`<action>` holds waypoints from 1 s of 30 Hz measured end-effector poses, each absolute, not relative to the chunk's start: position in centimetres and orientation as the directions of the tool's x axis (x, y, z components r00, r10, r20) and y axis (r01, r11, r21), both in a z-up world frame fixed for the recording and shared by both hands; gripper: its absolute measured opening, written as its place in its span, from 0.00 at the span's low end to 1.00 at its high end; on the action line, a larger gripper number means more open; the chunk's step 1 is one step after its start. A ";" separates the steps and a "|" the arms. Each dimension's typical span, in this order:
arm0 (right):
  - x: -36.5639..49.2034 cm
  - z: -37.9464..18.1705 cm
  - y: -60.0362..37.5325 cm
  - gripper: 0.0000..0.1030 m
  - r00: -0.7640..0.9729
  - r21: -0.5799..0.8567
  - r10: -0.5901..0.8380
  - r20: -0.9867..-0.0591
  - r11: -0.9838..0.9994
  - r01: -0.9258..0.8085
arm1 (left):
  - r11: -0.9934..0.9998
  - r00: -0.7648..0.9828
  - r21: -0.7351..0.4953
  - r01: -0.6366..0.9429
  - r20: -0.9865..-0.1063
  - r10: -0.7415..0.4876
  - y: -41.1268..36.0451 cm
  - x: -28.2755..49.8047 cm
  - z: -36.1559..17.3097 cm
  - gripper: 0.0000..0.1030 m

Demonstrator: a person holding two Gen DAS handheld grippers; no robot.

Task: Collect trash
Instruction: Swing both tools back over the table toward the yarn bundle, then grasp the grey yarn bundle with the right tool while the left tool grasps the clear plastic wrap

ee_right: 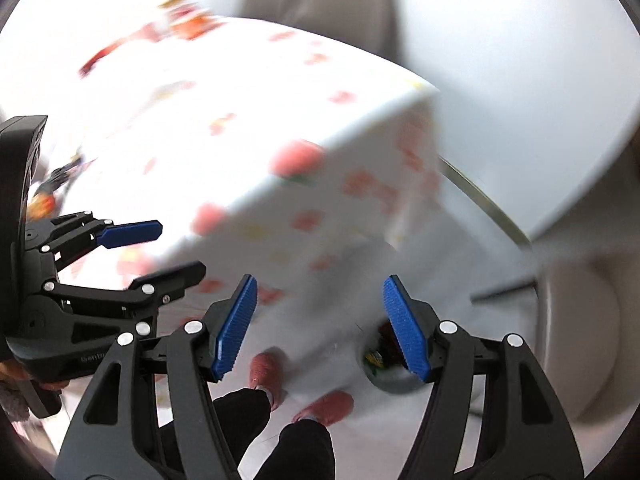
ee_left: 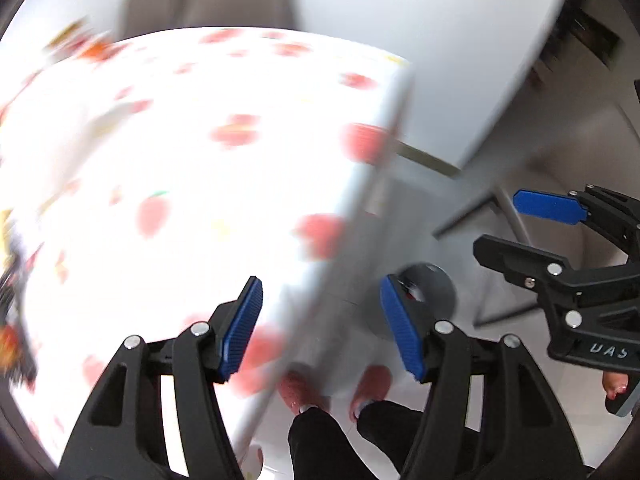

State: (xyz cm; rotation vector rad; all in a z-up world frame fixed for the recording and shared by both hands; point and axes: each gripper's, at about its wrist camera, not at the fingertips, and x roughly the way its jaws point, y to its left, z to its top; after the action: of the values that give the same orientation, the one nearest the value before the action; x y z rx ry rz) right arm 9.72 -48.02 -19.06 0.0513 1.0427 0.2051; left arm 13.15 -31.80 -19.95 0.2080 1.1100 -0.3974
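Trash (ee_right: 378, 356) inside bin (ee_right: 390, 384) on floor.

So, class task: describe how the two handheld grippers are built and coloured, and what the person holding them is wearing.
Both the left gripper and the right gripper are black plastic frames with triangular cut-outs and silver rivets at the pivots. Each finger ends in a blue ribbed pad. White lettering, too blurred to read, marks the bodies. The person wears black trousers and pink shoes.
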 end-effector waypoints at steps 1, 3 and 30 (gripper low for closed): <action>10.2 -18.4 -46.4 0.62 0.486 0.134 0.214 -0.847 0.972 -0.194 | 0.931 0.406 -0.026 0.365 -0.895 -0.185 -29.9 13.0 -19.3 0.60; 11.0 -17.4 -43.2 0.62 0.481 0.128 0.250 -0.840 0.954 -0.272 | 0.965 0.443 -0.009 0.264 -0.887 -0.129 -25.7 12.5 -18.1 0.60; 16.9 -14.0 -3.8 0.62 0.353 0.149 0.425 -0.833 0.788 -0.598 | 0.984 0.505 -0.006 -0.176 -0.859 0.085 13.2 13.5 -14.6 0.60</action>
State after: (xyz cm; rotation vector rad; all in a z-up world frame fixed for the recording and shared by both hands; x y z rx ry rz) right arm 16.92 -3.84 -13.95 -0.1937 1.0123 0.6668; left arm 13.52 13.15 -14.60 -0.0973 1.0303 0.1580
